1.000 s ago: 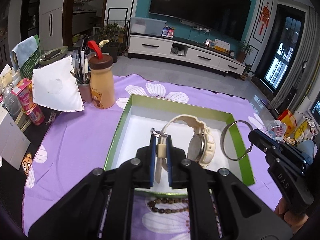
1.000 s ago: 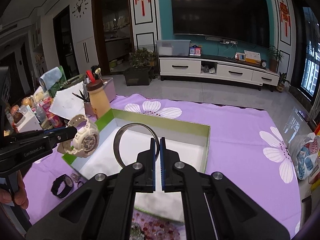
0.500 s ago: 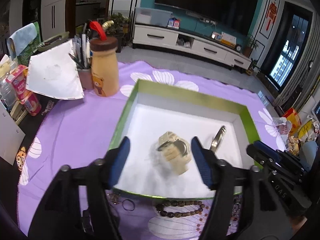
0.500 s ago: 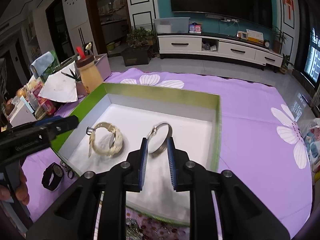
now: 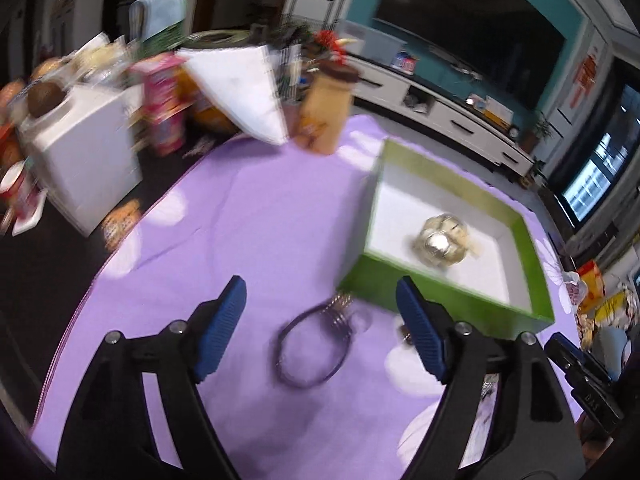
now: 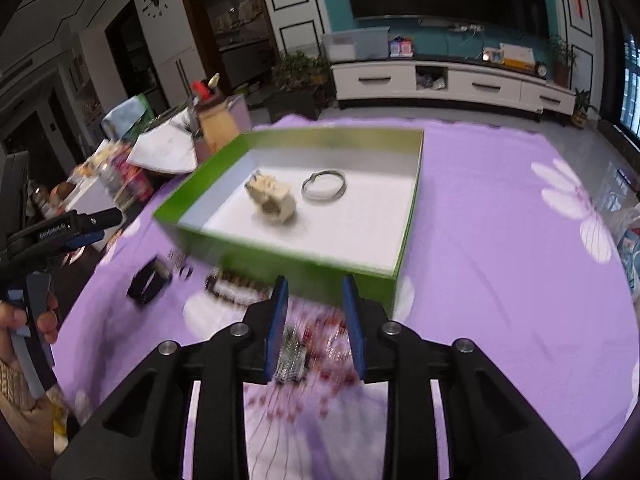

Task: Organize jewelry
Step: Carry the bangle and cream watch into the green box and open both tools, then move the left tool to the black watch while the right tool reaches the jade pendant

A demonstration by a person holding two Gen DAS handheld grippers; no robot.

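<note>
Green-walled and white inside, the box (image 6: 404,236) is now holding two pieces that were in the jaws a second ago: the cream wristwatch (image 6: 272,200), lying on its side near the middle of the right wrist frame, and the silver bangle (image 6: 324,185) lying flat just right of it, the two close but apart. In the left wrist view the wristwatch (image 5: 442,240) is showing at centre right, inside the box (image 5: 452,300).

Both grippers are empty now and are swinging back over the purple flowered tablecloth (image 5: 248,232) toward what is still loose. The left gripper (image 5: 320,328) is holding its jaws wide apart with nothing between them, and is hanging over a dark thin bracelet (image 5: 312,350) at lower centre, which is lying just outside the box's near corner with a small cluster of rings (image 5: 340,312) at its top. The right gripper (image 6: 316,320) is open to a moderate gap, also holding nothing, above blurred red-beaded strands (image 6: 332,344) on the table. Left of these, a dark bead bracelet (image 6: 232,284) and a black watch (image 6: 150,280) are waiting outside the box.

My read: two items are stowed, several remain, and each gripper is likely lining up its next pick. Motion blur is hiding finer detail.
</note>
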